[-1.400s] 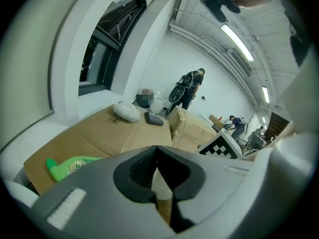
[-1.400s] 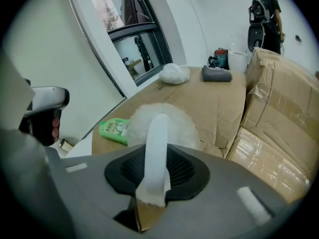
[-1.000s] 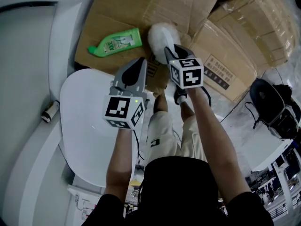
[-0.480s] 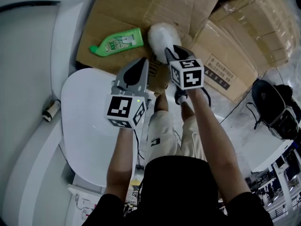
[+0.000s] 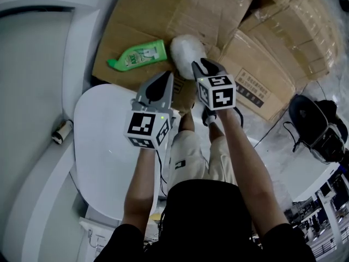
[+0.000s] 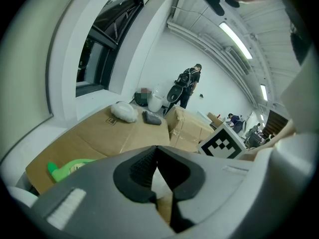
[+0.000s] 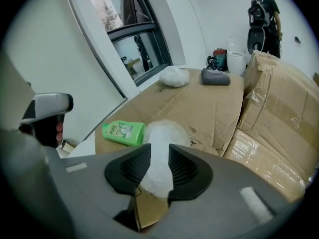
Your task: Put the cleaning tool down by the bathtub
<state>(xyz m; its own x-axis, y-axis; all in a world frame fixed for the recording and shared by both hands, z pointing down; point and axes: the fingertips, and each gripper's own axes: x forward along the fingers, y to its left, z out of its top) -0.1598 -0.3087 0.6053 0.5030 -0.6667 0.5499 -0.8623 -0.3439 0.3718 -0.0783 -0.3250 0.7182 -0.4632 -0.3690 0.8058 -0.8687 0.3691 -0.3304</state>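
White and fluffy, the cleaning tool (image 5: 184, 49) hangs low over the flattened cardboard (image 5: 163, 15), just beside the green bottle (image 5: 139, 55). The right hand-held gripper (image 5: 199, 64) is clamped on it, jaws pinching its white body, likely so that it can be lowered near the bathtub (image 5: 76, 42). The left hand-held gripper (image 5: 166, 76) has its jaws together on nothing and sits out of the way.

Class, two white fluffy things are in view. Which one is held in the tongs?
The near white fluffy brush, between the right tongs beside the green bottle; the other fluffy lump lies far back, untouched.
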